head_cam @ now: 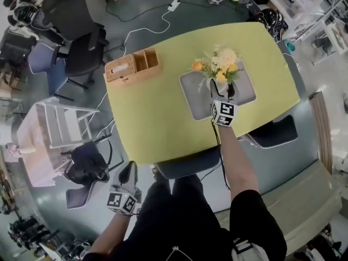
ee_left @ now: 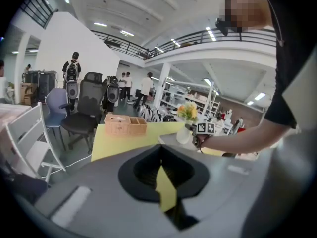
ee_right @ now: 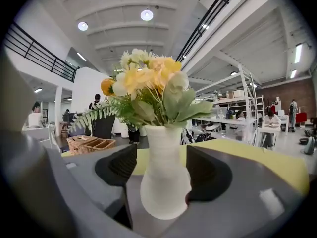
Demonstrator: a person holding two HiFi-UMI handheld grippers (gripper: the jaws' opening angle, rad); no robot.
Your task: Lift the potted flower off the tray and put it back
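Observation:
The potted flower (head_cam: 218, 65), yellow and white blooms in a white ribbed vase (ee_right: 166, 182), stands upright on the grey tray (head_cam: 191, 101) on the yellow-green table (head_cam: 152, 129). My right gripper (head_cam: 222, 90) reaches in from the near side, and its open jaws straddle the vase. In the right gripper view (ee_right: 163, 168) the left pad stands clear of the vase and the right pad lies close against its belly. My left gripper (head_cam: 128, 174) hangs low, off the table's near left corner, shut and empty (ee_left: 159, 168). From there the flower (ee_left: 187, 112) shows far off.
A wicker basket (head_cam: 133, 65) with compartments sits on the table's far left. Office chairs (head_cam: 81, 48) and a white rack (head_cam: 60, 126) stand left of the table. A dark seat (head_cam: 272, 132) is tucked at the near right edge. Cables run on the floor.

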